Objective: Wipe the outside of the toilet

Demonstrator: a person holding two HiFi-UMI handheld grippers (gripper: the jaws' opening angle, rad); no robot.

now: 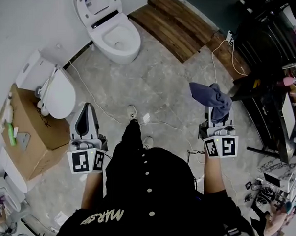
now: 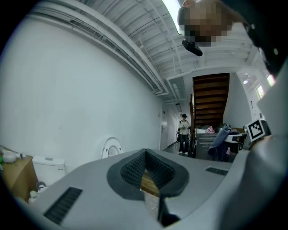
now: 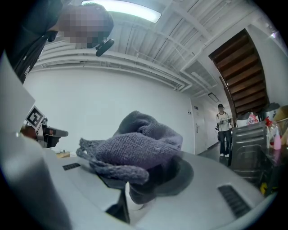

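Observation:
The white toilet [image 1: 115,35] stands against the wall at the far end of the floor, lid up, well ahead of both grippers. Its round lid [image 2: 111,147] shows in the left gripper view. My right gripper [image 1: 215,118] is shut on a blue-grey knitted cloth [image 1: 211,98], which bunches over the jaws [image 3: 135,148] and hides the fingertips. My left gripper [image 1: 87,110] is held level with it on the left. Its jaws are closed together with nothing between them [image 2: 146,175]. Both grippers are in the air above the floor.
A second white toilet [image 1: 58,94] with its tank [image 1: 35,68] sits beside a cardboard box [image 1: 32,132] at the left. A wooden platform [image 1: 174,23] lies beyond; black furniture [image 1: 268,61] fills the right. A cable [image 1: 111,119] crosses the floor. A person [image 2: 183,134] stands far off.

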